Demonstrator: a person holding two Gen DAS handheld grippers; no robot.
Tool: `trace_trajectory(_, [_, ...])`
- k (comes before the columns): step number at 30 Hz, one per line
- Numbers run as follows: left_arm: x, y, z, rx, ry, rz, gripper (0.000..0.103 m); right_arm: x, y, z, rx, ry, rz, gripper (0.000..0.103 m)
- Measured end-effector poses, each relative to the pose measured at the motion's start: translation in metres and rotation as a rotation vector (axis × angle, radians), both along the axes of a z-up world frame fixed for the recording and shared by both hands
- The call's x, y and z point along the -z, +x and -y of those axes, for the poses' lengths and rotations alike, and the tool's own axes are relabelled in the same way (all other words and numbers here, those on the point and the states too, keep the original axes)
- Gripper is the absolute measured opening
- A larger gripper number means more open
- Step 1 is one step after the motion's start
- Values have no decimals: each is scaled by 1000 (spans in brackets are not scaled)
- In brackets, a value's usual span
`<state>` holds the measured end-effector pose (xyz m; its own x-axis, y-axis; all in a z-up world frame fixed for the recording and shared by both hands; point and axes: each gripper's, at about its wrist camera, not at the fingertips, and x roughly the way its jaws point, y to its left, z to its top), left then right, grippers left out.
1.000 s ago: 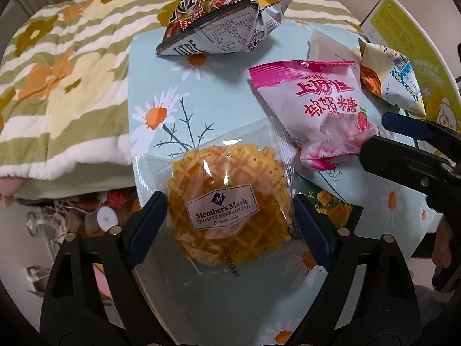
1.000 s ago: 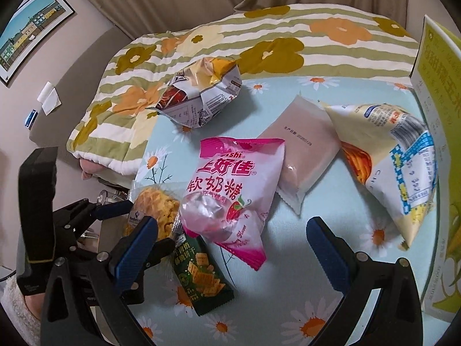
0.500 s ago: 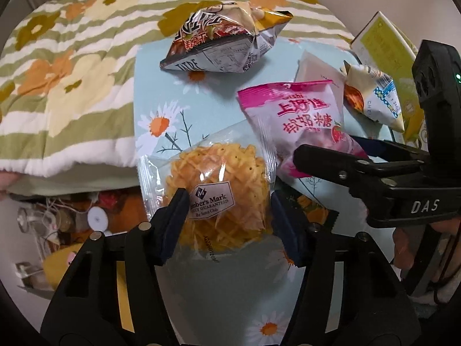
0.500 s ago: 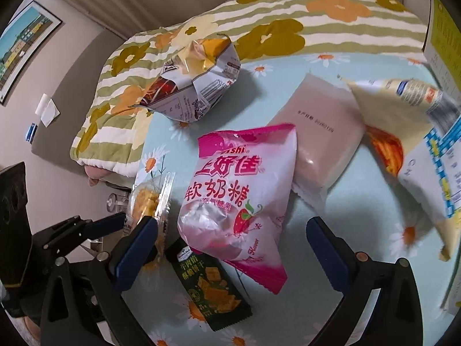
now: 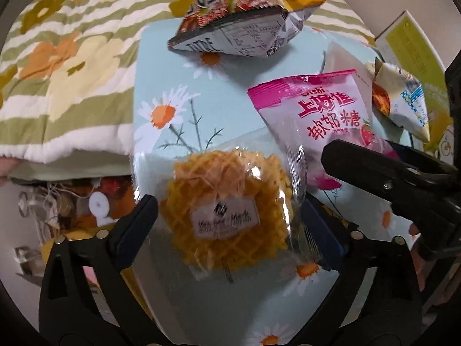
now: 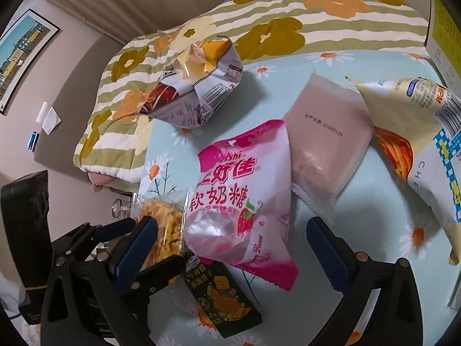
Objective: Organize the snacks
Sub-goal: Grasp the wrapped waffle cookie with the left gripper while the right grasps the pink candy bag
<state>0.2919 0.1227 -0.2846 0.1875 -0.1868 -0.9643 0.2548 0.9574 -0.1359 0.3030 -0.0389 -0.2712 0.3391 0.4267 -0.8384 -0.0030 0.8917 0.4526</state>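
Observation:
A clear packet holding a round waffle (image 5: pixel 227 216) lies at the near left corner of the daisy-print table (image 5: pixel 224 106). It sits between the jaws of my left gripper (image 5: pixel 230 225), which are opening wide; the pads do not press on it. The packet looks blurred. From the right wrist view the same waffle packet (image 6: pixel 161 230) shows beside a pink candy bag (image 6: pixel 239 190). My right gripper (image 6: pixel 230 245) hangs open over the lower end of that bag, one finger on each side. A green cracker packet (image 6: pixel 224 297) pokes out from under the pink bag.
A crumpled foil chip bag (image 6: pixel 198 86) rests at the far table edge. A pale pink pouch (image 6: pixel 325 141) and a cream cheese-snack bag (image 6: pixel 417 150) lie to the right, near a yellow-green box (image 6: pixel 443 28). A flowered quilt (image 5: pixel 57 72) borders the table at left and beyond.
Half a second ago the left jaws were squeezed on the waffle packet; now they have spread wide and the packet is loose between them. The right gripper has come closer over the pink bag.

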Motion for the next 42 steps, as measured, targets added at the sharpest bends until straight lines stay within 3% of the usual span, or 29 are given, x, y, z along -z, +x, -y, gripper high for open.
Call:
trace_trajectory(4, [1,2,7,45,28,26,102,3,3,0,2,12,-11,103])
trace_trajectory(10, [-3,-2,0,69,22,32,87,5,7,1,2,14,-16,103])
trace_trajectory(18, [-11,-4,-4,72,0,41,74,8,9,-14,-49,-79,-2,102])
trace_trajectory(19, [-11,-3,-5,68,-4,40,73,7,9,-16,-56,-92,4,100])
trace_trajectory(21, [-16,-3,-6,63,-19,47,64,5,9,-17,-65,-112,16,73])
trace_trajectory(22, [-20,-4,-5,67,-21,58,62,5,9,-17,-69,-106,13,66])
trace_trajectory(25, [-26,-5,-1,78,-13,67,55,5,9,-16,-82,-111,14,61])
trace_trajectory(27, [-26,-4,0,76,-16,65,54,2,7,-15,-88,-105,25,49])
trace_trajectory(42, [-59,-13,-17,7,-166,70,35,-33,-11,12,-32,-27,120,46])
